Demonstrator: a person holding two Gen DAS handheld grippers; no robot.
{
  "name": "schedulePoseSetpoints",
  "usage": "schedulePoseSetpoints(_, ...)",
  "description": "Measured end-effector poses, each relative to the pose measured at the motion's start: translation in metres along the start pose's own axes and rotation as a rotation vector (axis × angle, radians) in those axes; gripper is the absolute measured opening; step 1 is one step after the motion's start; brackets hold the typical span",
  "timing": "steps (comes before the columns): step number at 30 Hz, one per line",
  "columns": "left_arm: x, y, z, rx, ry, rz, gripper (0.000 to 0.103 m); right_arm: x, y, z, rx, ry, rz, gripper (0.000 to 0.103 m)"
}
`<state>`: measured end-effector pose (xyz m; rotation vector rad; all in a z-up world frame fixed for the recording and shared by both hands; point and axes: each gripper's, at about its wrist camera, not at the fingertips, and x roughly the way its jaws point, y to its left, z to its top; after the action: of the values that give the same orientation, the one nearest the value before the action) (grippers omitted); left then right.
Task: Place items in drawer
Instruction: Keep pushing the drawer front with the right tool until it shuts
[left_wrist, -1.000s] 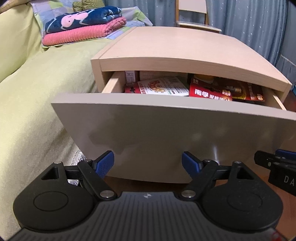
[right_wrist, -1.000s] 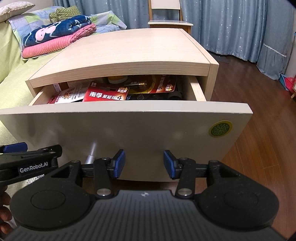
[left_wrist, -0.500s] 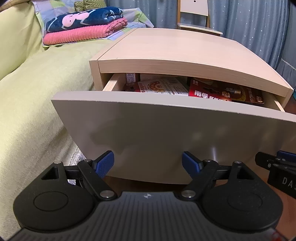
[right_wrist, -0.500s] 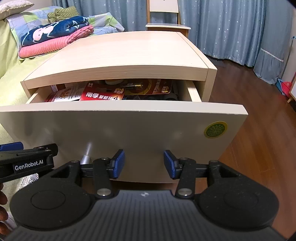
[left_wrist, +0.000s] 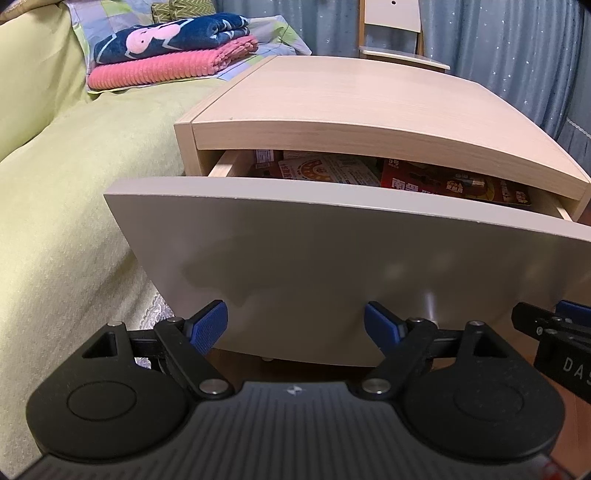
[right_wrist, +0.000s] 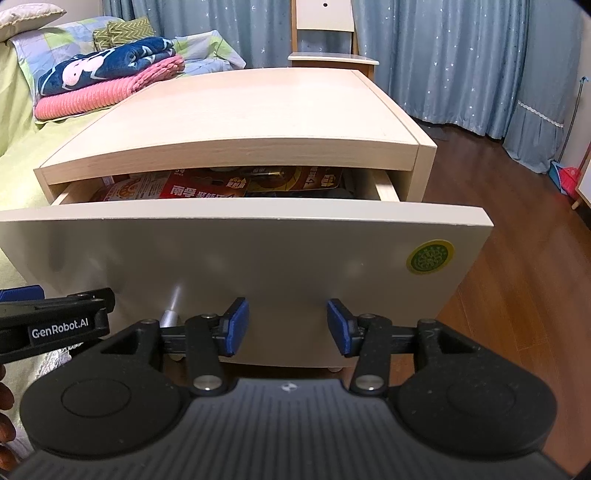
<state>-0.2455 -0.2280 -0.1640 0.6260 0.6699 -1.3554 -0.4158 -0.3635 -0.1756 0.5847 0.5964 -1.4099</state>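
Left wrist view: both the left gripper (left_wrist: 295, 325) and right gripper (right_wrist: 287, 325) gape wide and empty before the pale, part-open drawer (left_wrist: 332, 266) holding red printed packets (right_wrist: 207, 188).

packets (right_wrist: 207, 188) in drawer (right_wrist: 236, 254), bed (left_wrist: 55, 177) left

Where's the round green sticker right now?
In the right wrist view, the sticker sits on the drawer front near its upper right corner, above and to the right of the right gripper.
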Motion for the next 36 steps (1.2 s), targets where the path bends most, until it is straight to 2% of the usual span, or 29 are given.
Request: schedulePoseSetpoints(36,0.018,-0.001,0.015,-0.023,-0.005,0.002,0.083,0.008,-0.002,0.006,0.004,-0.023,-0.003,0.043)
